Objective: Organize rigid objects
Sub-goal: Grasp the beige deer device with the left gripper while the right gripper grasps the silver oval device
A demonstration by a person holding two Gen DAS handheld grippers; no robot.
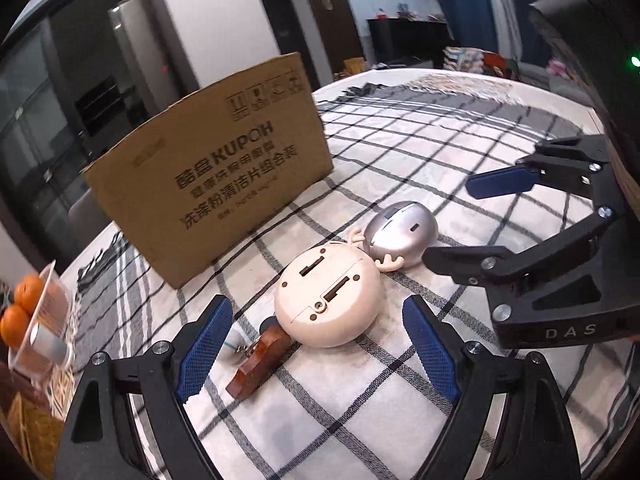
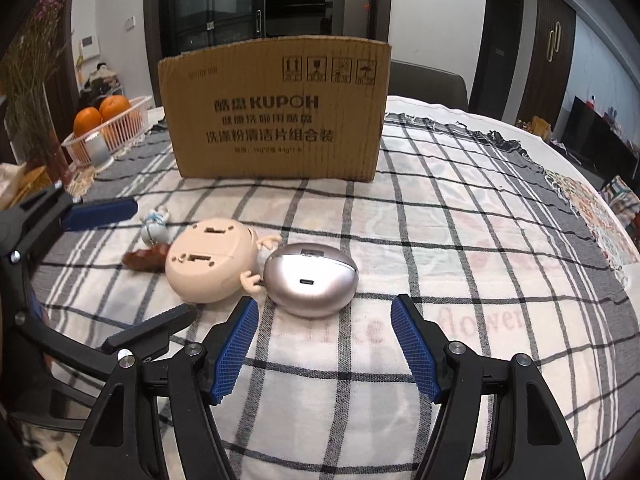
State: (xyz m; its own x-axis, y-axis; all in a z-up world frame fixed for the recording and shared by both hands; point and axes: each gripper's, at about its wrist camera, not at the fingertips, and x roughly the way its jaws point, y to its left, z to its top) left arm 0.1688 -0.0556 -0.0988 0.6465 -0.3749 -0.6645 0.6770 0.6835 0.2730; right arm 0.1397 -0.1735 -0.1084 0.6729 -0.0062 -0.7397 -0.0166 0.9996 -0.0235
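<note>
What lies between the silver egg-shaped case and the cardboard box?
Nothing: between the silver case and the cardboard box only bare checked tablecloth shows, clearest in the right wrist view.

indoor light, even | soft blur | fisheye edges bent, dark

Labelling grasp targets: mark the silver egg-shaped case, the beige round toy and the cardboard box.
silver egg-shaped case [image 2: 312, 278], right wrist view, on its top shell above the port.
beige round toy [image 1: 328, 300], left wrist view, on its flat underside.
cardboard box [image 2: 276, 120], right wrist view, on the printed front face.
</note>
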